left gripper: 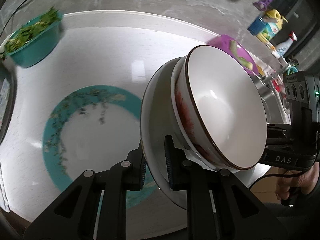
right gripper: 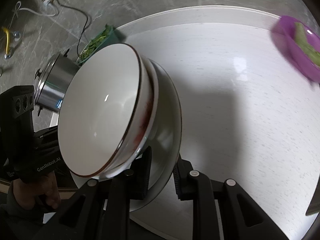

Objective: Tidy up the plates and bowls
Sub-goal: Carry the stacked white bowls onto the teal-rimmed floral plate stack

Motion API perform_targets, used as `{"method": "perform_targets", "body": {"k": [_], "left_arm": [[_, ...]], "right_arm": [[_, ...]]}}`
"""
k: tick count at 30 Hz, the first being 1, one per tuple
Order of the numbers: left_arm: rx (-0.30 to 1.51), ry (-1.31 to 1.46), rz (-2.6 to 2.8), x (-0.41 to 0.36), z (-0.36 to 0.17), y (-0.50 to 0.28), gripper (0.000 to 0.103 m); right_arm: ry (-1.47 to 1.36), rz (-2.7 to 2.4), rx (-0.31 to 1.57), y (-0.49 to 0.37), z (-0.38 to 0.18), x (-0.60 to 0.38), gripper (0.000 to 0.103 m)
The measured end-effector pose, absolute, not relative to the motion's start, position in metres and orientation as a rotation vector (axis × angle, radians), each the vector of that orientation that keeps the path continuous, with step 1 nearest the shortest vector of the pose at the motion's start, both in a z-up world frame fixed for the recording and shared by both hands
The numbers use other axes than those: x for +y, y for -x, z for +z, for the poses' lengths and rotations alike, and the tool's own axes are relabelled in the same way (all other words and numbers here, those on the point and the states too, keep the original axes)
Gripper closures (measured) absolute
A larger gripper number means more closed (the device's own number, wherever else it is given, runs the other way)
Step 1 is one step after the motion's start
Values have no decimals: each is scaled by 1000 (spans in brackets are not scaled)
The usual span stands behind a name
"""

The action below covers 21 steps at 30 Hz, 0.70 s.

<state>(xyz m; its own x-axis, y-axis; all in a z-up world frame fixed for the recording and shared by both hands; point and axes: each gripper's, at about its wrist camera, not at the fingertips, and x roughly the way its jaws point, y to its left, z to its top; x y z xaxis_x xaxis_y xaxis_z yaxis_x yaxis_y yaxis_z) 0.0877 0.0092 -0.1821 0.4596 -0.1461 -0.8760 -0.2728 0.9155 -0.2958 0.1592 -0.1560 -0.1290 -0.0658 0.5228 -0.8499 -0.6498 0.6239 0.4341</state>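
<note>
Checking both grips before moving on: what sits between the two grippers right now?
The stacked dishes: a white plate with two white bowls on it. The left gripper and right gripper pinch opposite plate rims; both wrist views show it.

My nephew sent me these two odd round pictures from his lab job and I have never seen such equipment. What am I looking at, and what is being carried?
No robot here: a person holds black hand-held tongs in each hand, each with a wide-angle camera looking along its fingers. One picture is from the left tongs, the other from the right tongs.

Both clamp opposite rims of one white plate, lifted and tilted. On it sit nested white bowls, with a reddish smear on the lower one.

Below, on the white table, lie a teal-rimmed plate with green scraps, a teal bowl of greens, a purple bowl and a steel pot.
</note>
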Motion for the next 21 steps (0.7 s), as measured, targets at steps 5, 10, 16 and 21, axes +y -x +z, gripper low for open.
{"method": "perform_targets", "body": {"k": [5, 10, 16, 21], "left_arm": [[1102, 451, 117, 39, -187, -67, 88], [1117, 465, 149, 66, -198, -51, 88], [1140, 484, 156, 93, -215, -40, 88], [1154, 479, 148, 108, -228, -37, 88]], "right_arm": [[154, 1001, 1335, -150, -132, -122, 80], [177, 1032, 1352, -141, -140, -91, 80], [188, 1037, 1374, -136, -153, -69, 80], [194, 1030, 1388, -134, -163, -57, 80]]}}
